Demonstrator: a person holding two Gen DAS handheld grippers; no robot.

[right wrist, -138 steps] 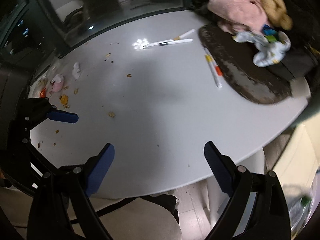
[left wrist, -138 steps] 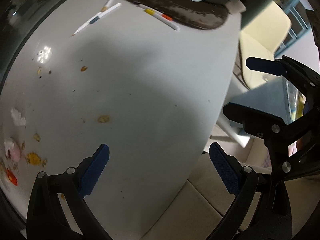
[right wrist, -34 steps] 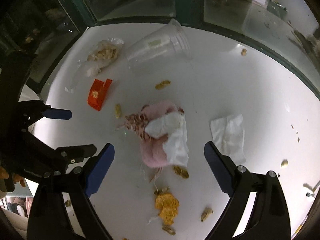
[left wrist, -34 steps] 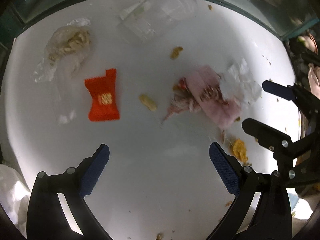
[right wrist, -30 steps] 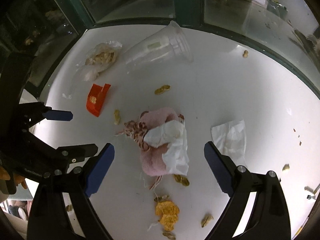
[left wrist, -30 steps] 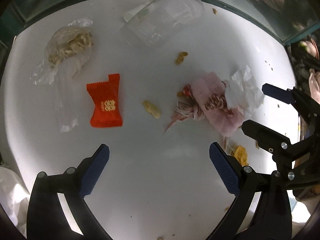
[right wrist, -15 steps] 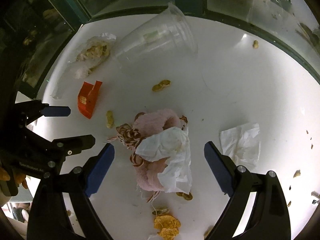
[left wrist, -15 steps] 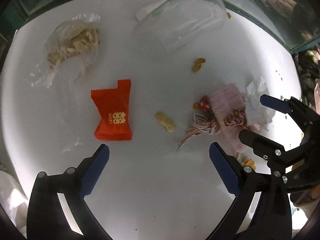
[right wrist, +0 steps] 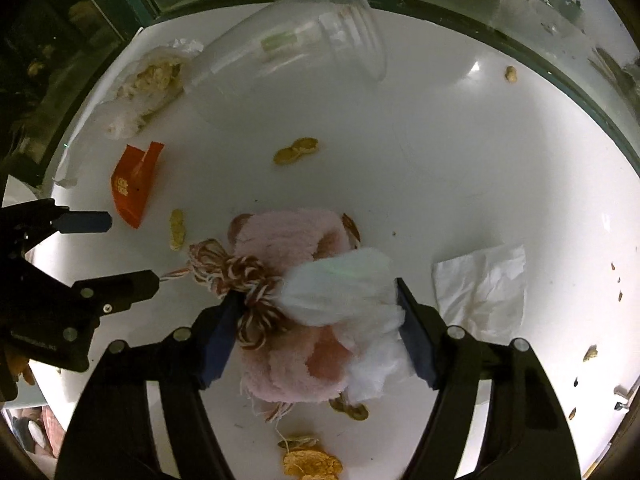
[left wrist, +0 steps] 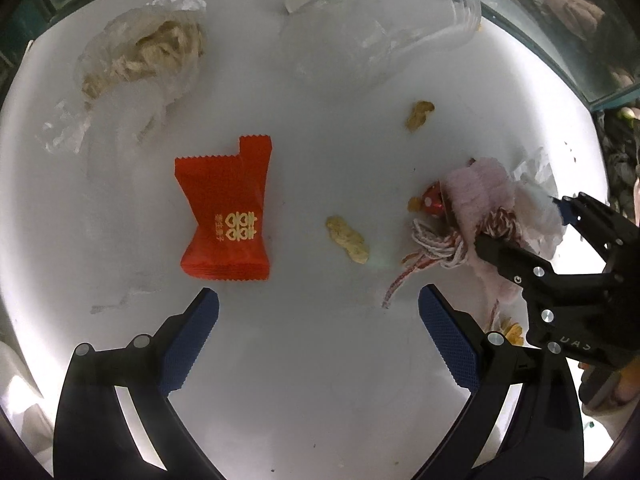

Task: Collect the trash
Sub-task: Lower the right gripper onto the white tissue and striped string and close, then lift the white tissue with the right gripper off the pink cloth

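Right gripper (right wrist: 316, 312) pointed steeply down at the desk (right wrist: 460, 152), its jaws closing around a soft bundle low in the middle of its own view: a pink fluffy cloth (right wrist: 288, 236) with red-and-white twine (right wrist: 244, 276) on one side and a crumpled white tissue (right wrist: 344, 292) on top. Both blue pads looked to be just meeting the bundle's sides, though whether they were yet pressing on it was hard to say. Straddling all three pieces probably let them be taken as one lump instead of singly.

Left gripper (left wrist: 318, 340) hung spread and empty, apparently aimed at the red wrapper (left wrist: 224, 216) just above its left pad; a peanut shell (left wrist: 346, 238) lay between the wrapper and the bundle. Further out, a toppled clear plastic cup (right wrist: 296, 44) lay at the top of the frame, a clear bag of crumbs (right wrist: 148, 80) at upper left, and a flat napkin (right wrist: 480, 288) just right of the right gripper. Shell scraps were scattered about.
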